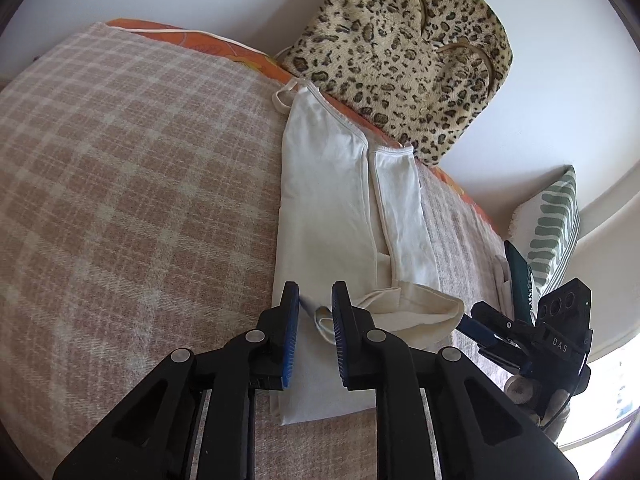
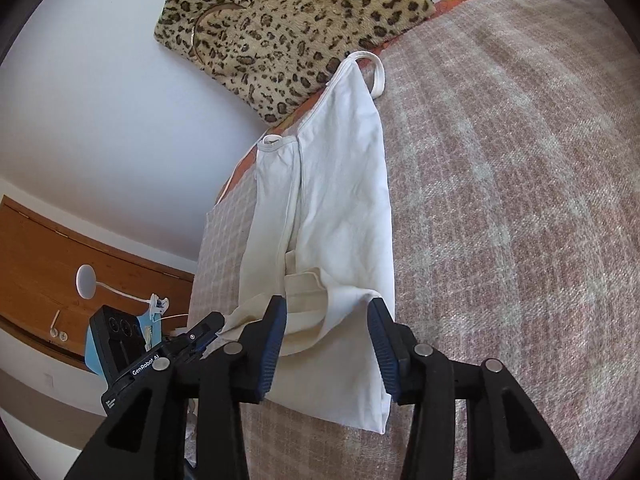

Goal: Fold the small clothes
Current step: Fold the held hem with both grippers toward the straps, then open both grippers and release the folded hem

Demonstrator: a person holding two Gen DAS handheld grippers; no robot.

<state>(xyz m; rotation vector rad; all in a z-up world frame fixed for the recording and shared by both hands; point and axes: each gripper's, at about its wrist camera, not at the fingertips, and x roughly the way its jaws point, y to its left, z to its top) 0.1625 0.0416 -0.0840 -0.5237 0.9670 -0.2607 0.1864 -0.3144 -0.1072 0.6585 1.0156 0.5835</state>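
A small white strappy top (image 1: pixel 332 208) lies on the plaid blanket (image 1: pixel 120 200), its sides folded in lengthwise, straps toward the leopard cushion. Its near hem is turned up into a loose flap (image 1: pixel 416 304). My left gripper (image 1: pixel 316 320) sits at the near left corner of the top, jaws partly open with a bit of fabric between them, not pinched. My right gripper (image 2: pixel 328 344) is open over the near hem of the top (image 2: pixel 340 208), one finger on each side of the folded flap (image 2: pixel 308 300). The right gripper also shows in the left wrist view (image 1: pixel 480 328), and the left one in the right wrist view (image 2: pixel 208 332).
A leopard-print cushion (image 1: pixel 404 52) leans on the white wall behind the top. A green-and-white patterned pillow (image 1: pixel 552 224) stands at the right. An orange sheet edge (image 1: pixel 224 46) borders the blanket. A wooden panel (image 2: pixel 44 260) and white lamp (image 2: pixel 86 280) lie beyond the bed.
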